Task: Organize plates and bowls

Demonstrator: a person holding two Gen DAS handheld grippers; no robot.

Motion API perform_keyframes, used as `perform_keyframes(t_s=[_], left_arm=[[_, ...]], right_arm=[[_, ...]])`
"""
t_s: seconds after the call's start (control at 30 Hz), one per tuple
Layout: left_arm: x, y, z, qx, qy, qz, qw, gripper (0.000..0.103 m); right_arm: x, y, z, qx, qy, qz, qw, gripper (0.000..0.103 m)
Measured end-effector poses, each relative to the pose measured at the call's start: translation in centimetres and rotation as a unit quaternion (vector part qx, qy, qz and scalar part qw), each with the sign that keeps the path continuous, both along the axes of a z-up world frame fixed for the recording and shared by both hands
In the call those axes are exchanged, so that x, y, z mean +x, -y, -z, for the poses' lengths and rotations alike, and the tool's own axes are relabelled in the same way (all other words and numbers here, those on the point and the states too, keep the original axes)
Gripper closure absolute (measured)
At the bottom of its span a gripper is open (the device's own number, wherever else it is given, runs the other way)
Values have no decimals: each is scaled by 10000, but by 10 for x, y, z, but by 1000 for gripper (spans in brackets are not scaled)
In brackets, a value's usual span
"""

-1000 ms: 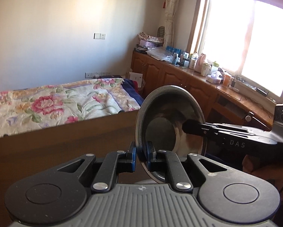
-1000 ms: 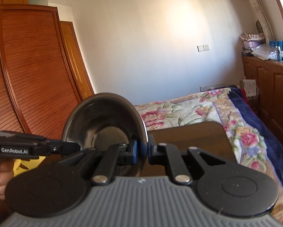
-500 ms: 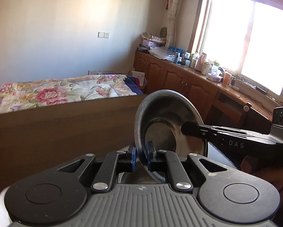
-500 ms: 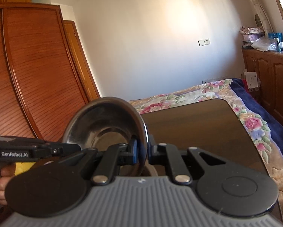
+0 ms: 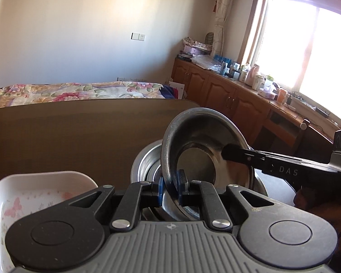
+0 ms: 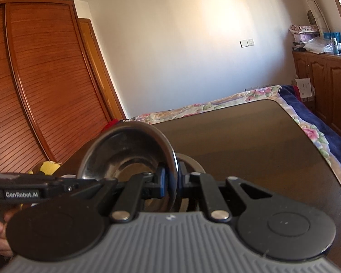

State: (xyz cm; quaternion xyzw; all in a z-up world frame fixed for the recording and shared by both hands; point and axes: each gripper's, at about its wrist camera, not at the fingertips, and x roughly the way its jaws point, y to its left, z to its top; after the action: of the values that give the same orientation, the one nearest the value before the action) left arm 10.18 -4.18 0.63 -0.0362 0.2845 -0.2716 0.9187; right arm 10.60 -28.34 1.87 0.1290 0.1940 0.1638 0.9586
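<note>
Left gripper [image 5: 170, 187] marked "GenRobot.AI" and right gripper [image 6: 170, 183] marked "DAS" both clamp steel bowl [image 5: 200, 141]

Legible on the side of the right gripper [image 5: 226, 152], seen from the left wrist view: "DAS" in pale capitals, preceded by a character too dark to read. Legible on the side of the left gripper [image 6: 97, 183], seen from the right wrist view: "GenRobot.AI" in white lettering on the black body. Bottle and box labels on the far counter [image 5: 250, 84]: too small to read.
</note>
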Motion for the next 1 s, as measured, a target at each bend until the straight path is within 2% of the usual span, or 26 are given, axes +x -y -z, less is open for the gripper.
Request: perform_keyframes(t_s=[0.37,0.6,0.77,1.0], left_arm=[[-3,4,7,161,21,-93,9998,88],[-9,8,13,293,107,-135,9994,86],[-11,11,13,278,127,-133,9994,86],[-15,4,15,163,154,-214,9995,86]], right_arm=[[-1,-10,6,-245,21,53,9997,90],[-3,-16,9,-574,91,135,9982,88],[-2,-17,7,-669,130,125,9976,86],[-3,-25,5,-1053,196,132,9942,84]])
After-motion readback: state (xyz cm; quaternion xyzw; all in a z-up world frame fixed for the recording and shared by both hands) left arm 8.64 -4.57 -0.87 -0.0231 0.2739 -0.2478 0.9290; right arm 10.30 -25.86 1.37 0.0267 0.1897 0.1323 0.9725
